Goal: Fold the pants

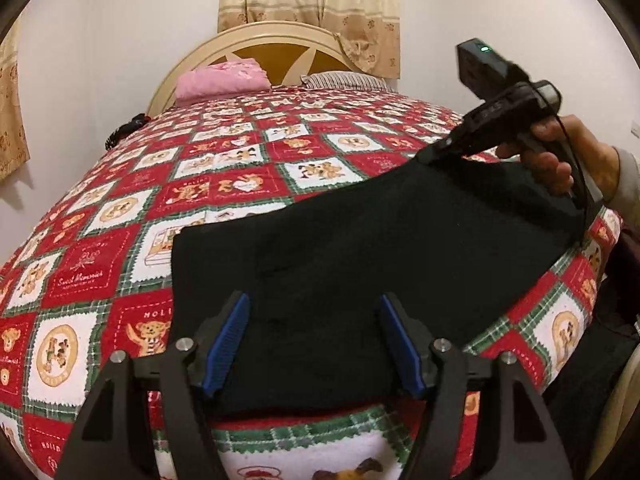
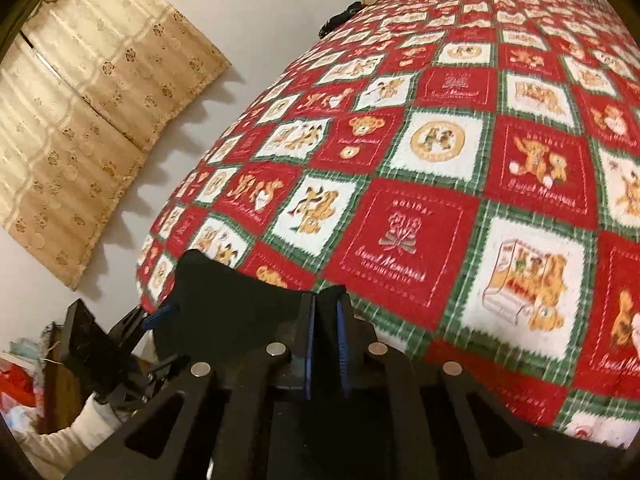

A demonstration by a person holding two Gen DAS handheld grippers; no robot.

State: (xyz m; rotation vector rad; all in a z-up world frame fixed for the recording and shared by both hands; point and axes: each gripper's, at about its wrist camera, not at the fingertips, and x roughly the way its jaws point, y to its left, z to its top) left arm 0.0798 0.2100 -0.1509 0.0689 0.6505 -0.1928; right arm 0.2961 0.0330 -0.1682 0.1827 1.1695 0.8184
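Note:
Black pants [image 1: 360, 248] lie spread on a red, white and green teddy-bear quilt [image 1: 100, 264] at the near end of the bed. My left gripper [image 1: 313, 299] stands open over the near edge of the pants, and its blue pads [image 1: 230, 340] are wide apart with the cloth beneath them. A hand holds my right gripper [image 1: 427, 158] at the far right corner of the pants. In the right wrist view this gripper [image 2: 326, 300] is shut on a fold of the black cloth [image 2: 224, 300]. The left gripper [image 2: 158, 314] shows at the cloth's other end.
A pink folded blanket [image 1: 222, 80] and a striped pillow [image 1: 344, 80] lie by the cream headboard [image 1: 192, 56]. A small black object [image 1: 124, 130] sits on the bed's left edge. Beige curtains [image 2: 80, 128] hang on the wall. Clutter [image 2: 24, 392] stands beside the bed.

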